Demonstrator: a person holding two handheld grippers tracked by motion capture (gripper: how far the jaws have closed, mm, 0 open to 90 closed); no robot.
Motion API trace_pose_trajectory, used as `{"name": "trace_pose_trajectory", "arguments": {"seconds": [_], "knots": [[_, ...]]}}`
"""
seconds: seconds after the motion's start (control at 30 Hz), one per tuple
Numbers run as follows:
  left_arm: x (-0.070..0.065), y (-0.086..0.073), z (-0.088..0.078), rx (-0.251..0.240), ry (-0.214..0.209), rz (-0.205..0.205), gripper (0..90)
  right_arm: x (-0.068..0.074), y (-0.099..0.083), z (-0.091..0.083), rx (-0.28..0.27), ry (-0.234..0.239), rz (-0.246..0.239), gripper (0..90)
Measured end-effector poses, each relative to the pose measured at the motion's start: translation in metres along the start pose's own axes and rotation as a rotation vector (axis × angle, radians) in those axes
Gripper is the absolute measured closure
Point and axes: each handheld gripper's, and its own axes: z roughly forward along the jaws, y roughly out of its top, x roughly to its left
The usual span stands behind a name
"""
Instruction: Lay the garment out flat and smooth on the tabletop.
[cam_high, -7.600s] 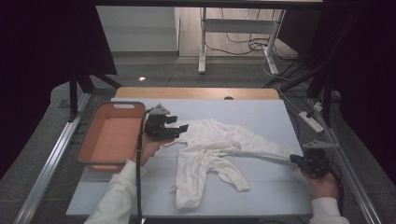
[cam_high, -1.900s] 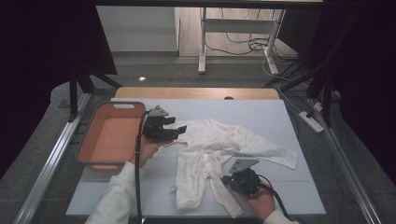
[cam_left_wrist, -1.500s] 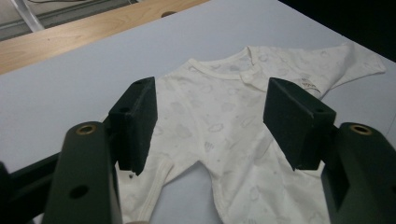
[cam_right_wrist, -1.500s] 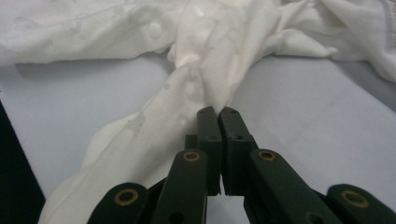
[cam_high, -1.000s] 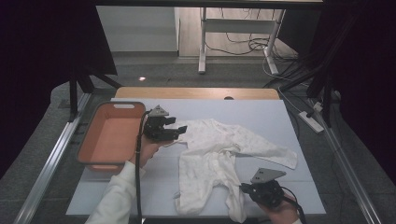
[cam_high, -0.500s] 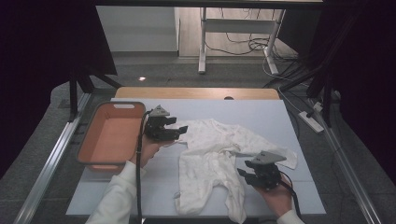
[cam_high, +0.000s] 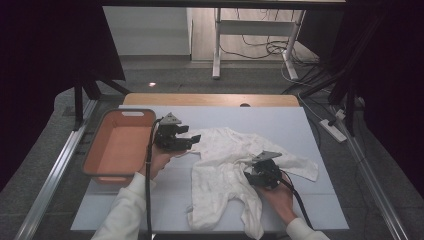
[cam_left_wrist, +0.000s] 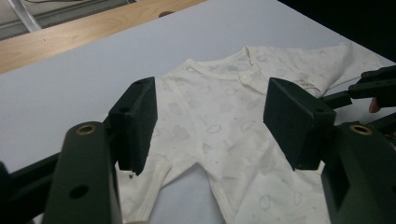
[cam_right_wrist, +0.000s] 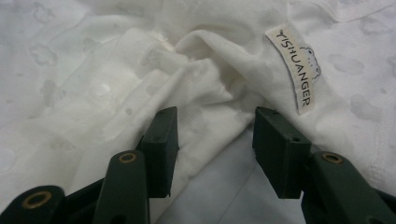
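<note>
A cream baby romper (cam_high: 227, 170) printed with faint clouds lies spread on the pale table (cam_high: 280, 125), one sleeve reaching right, the legs toward the near edge. My left gripper (cam_high: 190, 141) hovers open at the garment's left shoulder; in the left gripper view the romper (cam_left_wrist: 224, 126) lies beyond its wide-apart jaws (cam_left_wrist: 210, 123). My right gripper (cam_high: 250, 175) sits low at the romper's right side. It is open, its jaws (cam_right_wrist: 212, 140) astride a rumpled fold of cloth (cam_right_wrist: 205, 98) beside a sewn label (cam_right_wrist: 296, 70).
An orange tray (cam_high: 117, 145) with a grey rim stands at the table's left. A wooden strip (cam_high: 210, 99) runs along the far edge. Metal rails flank the table, and cables lie on the floor behind.
My right gripper swung from the table's right edge in to the near side, then up to the romper's right flank. One leg has been dragged toward the near edge. The left gripper stayed still.
</note>
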Motion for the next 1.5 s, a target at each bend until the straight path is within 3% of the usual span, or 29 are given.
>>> {"name": "trace_pose_trajectory", "arguments": {"seconds": [0.07, 0.3, 0.4, 0.5, 0.9, 1.13, 1.3, 1.5], "knots": [[0.0, 0.0, 0.0, -0.001, 0.0, 0.001, 35.4, -0.002, -0.001, 0.0, 0.001, 0.018, 0.014, 52.3], [-0.001, 0.0, 0.0, 0.004, 0.0, 0.002, 35.4, 0.0, -0.002, -0.003, 0.0, 0.068, -0.025, 82.8], [0.0, 0.0, -0.001, 0.003, 0.001, 0.003, 35.3, 0.002, -0.002, -0.004, 0.005, 0.066, -0.046, 86.6], [0.0, 0.0, -0.001, 0.002, 0.002, 0.002, 35.4, 0.001, -0.003, -0.008, 0.012, 0.031, -0.07, 87.0], [0.001, 0.0, -0.002, -0.003, 0.004, 0.0, 35.4, -0.023, -0.032, -0.054, 0.015, 0.029, -0.003, 87.0], [0.001, 0.0, -0.002, -0.001, 0.003, 0.002, 35.4, -0.017, -0.049, -0.076, 0.011, 0.042, -0.003, 87.0], [0.0, 0.0, -0.001, 0.0, 0.003, 0.004, 35.4, -0.011, -0.05, -0.077, 0.009, 0.034, -0.021, 86.0], [0.001, 0.0, -0.001, 0.001, 0.004, 0.001, 35.4, -0.007, -0.043, -0.085, -0.091, 0.009, -0.022, 63.2]]}}
